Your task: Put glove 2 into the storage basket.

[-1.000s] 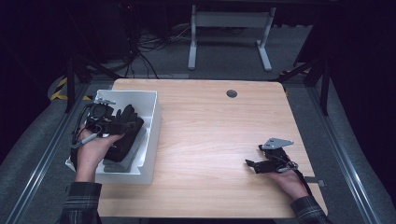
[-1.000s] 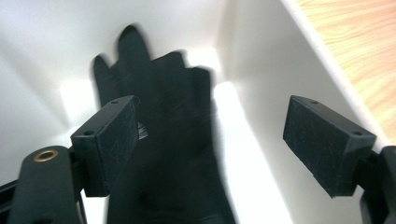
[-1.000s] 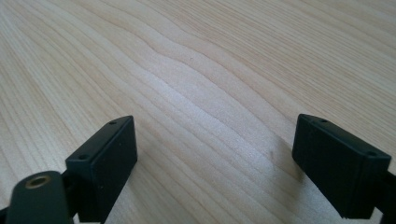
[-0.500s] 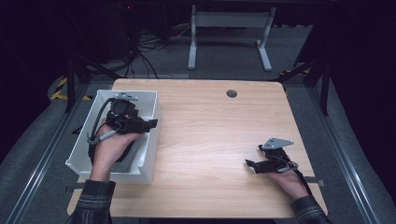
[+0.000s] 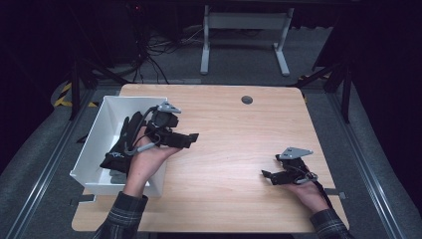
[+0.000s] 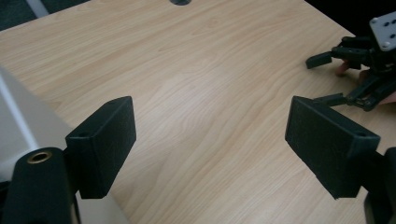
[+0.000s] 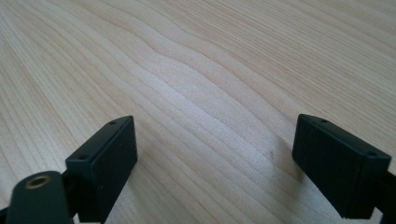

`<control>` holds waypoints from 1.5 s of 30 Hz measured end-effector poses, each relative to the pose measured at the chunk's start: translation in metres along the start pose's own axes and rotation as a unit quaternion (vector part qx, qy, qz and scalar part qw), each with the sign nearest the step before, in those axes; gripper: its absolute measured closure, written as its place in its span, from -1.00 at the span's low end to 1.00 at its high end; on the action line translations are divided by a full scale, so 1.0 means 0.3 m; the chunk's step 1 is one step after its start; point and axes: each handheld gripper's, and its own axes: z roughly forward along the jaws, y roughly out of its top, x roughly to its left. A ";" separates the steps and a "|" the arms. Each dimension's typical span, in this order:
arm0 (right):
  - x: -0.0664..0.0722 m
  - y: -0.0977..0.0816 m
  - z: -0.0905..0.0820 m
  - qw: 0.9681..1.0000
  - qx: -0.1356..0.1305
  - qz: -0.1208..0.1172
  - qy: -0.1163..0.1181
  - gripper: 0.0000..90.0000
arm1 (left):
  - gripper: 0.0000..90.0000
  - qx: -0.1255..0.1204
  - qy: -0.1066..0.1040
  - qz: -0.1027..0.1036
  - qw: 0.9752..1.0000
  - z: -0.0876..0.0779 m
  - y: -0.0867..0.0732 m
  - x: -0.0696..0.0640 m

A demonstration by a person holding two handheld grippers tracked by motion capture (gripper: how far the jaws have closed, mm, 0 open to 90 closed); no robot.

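You hold two grippers, both with jaws spread and empty: the left gripper (image 5: 191, 140) beside the one white bin (image 5: 94, 144), the right gripper (image 5: 267, 176) low over the table (image 5: 234, 129).

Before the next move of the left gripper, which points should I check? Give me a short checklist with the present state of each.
1. Left gripper jaws open, nothing between them: ok.
2. Right gripper jaws open, nothing between them: ok.
3. Right gripper resting at the table's near right part, well apart from the left one: ok.
4. White bin fully on the table: not ok, its left side overhangs the edge.
5. Dark things in the bin identified: cannot tell.
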 end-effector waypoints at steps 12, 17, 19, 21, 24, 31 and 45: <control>0.000 0.000 0.000 1.000 0.000 -0.001 0.001 -0.68 | -0.65 0.003 -0.021 0.023 1.000 0.109 -0.015 -0.122; 0.000 -0.001 -0.001 1.000 0.000 -0.002 0.002 -0.69 | -0.65 0.015 -0.031 0.034 0.999 0.174 -0.041 -0.158; 0.000 -0.001 -0.001 1.000 0.000 -0.002 0.002 -0.69 | -0.65 0.021 -0.034 0.039 0.998 0.200 -0.052 -0.168; 0.000 -0.001 -0.001 1.000 0.000 -0.002 0.003 -0.69 | -0.66 0.029 -0.036 0.040 0.998 0.227 -0.066 -0.178; 0.001 -0.001 -0.001 1.000 0.000 -0.002 0.003 -0.69 | -0.66 0.038 -0.042 0.042 0.997 0.266 -0.090 -0.188; 0.001 -0.001 -0.001 1.000 0.000 -0.003 0.004 -0.69 | -0.66 0.058 -0.040 0.049 0.996 0.341 -0.161 -0.200; 0.001 -0.001 -0.001 1.000 0.000 -0.003 0.004 -0.69 | -0.68 0.101 0.001 0.070 0.992 0.462 -0.309 -0.189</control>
